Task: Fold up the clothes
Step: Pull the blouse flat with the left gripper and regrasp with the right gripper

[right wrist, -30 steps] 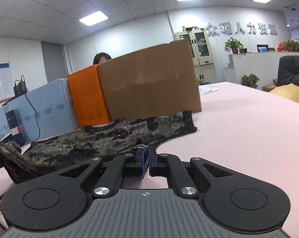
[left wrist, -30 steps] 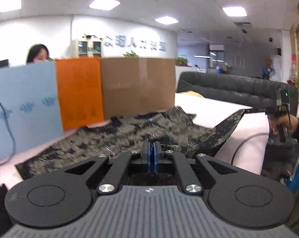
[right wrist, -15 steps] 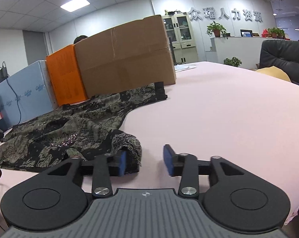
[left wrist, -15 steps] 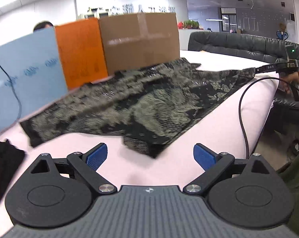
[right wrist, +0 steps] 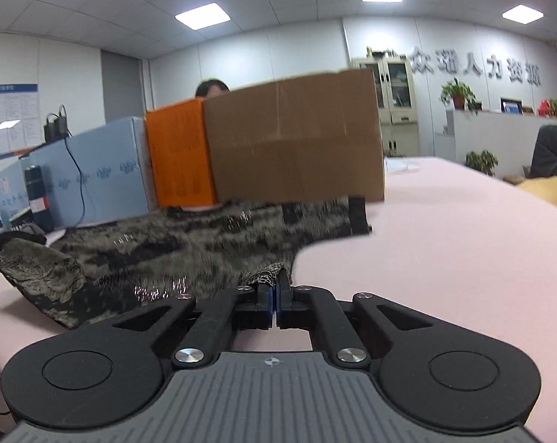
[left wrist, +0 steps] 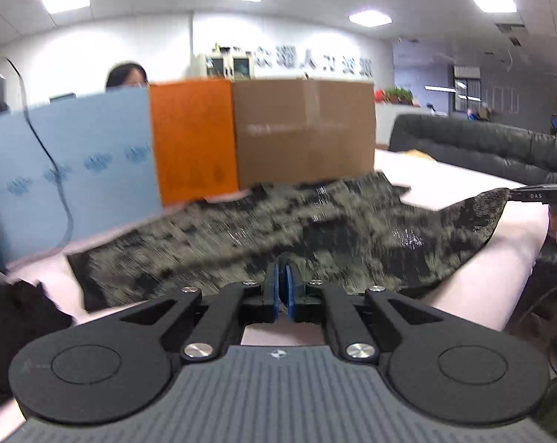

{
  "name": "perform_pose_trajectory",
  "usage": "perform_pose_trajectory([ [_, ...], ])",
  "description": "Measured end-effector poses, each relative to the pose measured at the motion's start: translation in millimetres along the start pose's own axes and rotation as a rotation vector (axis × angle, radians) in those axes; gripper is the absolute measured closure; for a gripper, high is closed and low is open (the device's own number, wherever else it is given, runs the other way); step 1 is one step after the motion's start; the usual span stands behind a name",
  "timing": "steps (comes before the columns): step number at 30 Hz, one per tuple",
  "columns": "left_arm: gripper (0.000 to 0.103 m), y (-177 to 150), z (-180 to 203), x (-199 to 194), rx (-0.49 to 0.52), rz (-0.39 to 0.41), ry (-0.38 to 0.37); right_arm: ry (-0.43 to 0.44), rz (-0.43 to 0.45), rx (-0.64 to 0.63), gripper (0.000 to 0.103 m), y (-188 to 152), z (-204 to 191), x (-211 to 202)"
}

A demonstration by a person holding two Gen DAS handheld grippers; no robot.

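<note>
Left wrist view shows the left gripper (left wrist: pixel 282 288) with its jaws closed on a near edge of the dark patterned garment (left wrist: pixel 315 229), which lies spread over the pink tabletop (left wrist: pixel 481 280) toward its near edge. At the right of that view the garment's far corner is pinched by the right gripper's tip (left wrist: pixel 526 195). Seen from the right wrist, the right gripper (right wrist: pixel 276 295) is likewise clamped on a fabric edge, with the garment (right wrist: pixel 167 247) trailing away to the left. No fold is visible yet, so I judge the task barely begun: both edges are gripped and the folding itself remains. Three closed boxes stand along the far edge: blue box (left wrist: pixel 75 184), orange box (left wrist: pixel 193 144), cardboard box (left wrist: pixel 304 133). Their contents cannot be seen.
</note>
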State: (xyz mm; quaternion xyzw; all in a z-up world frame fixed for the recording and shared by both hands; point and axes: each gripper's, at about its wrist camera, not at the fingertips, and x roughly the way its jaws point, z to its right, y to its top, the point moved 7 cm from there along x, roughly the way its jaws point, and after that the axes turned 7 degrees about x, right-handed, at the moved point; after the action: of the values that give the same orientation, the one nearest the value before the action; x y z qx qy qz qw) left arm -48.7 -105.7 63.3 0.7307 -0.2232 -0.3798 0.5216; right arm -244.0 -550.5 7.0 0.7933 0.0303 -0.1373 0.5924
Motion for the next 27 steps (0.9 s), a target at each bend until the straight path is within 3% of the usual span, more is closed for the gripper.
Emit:
perform_pose_trajectory([
  [4,0.099,-3.0,-4.3,-30.1,-0.018,-0.007,0.033,0.013,0.011,0.016,0.101,3.8,-4.4,-22.3],
  [9,0.098,-40.3,0.8,-47.9,-0.042,-0.064,-0.002,-0.047,-0.062,0.03,0.1,-28.5,6.4,-37.6],
  [11,0.087,-61.3,4.0,-50.8,-0.051,-0.089,-0.045,-0.089,-0.106,0.025,0.093,-48.8,14.5,-40.4],
  [14,0.035,-85.6,1.5,-58.1,-0.069,-0.102,-0.047,-0.128,-0.118,0.035,0.091,-68.6,21.7,-49.7],
  [16,0.031,-94.5,-2.5,-65.0,-0.086,-0.086,-0.048,-0.142,-0.094,0.046,0.087,-69.7,21.5,-59.3],
  [17,0.031,-95.0,-5.9,-68.1,-0.102,-0.071,-0.049,-0.154,-0.085,0.044,0.077,-69.4,21.5,-63.4],
  [19,0.019,-94.8,-11.8,-72.2,-0.138,-0.039,-0.056,-0.212,-0.063,0.008,0.055,-69.7,22.3,-68.6],
  [22,0.018,-93.3,-11.1,-61.7,-0.181,-0.022,-0.086,-0.291,-0.018,-0.008,0.053,-69.3,27.3,-72.5],
  [24,0.017,-93.4,-6.1,-45.5,-0.197,-0.048,-0.097,-0.291,0.041,0.066,0.053,-64.2,33.0,-75.3],
  [26,0.018,-96.6,-3.7,-28.7,-0.253,-0.09,-0.113,-0.203,0.061,0.155,0.05,-57.9,32.8,-72.6],
  [27,0.026,-98.5,-2.7,-20.3,-0.283,-0.112,-0.121,-0.148,0.051,0.182,0.046,-56.2,29.9,-69.0],
])
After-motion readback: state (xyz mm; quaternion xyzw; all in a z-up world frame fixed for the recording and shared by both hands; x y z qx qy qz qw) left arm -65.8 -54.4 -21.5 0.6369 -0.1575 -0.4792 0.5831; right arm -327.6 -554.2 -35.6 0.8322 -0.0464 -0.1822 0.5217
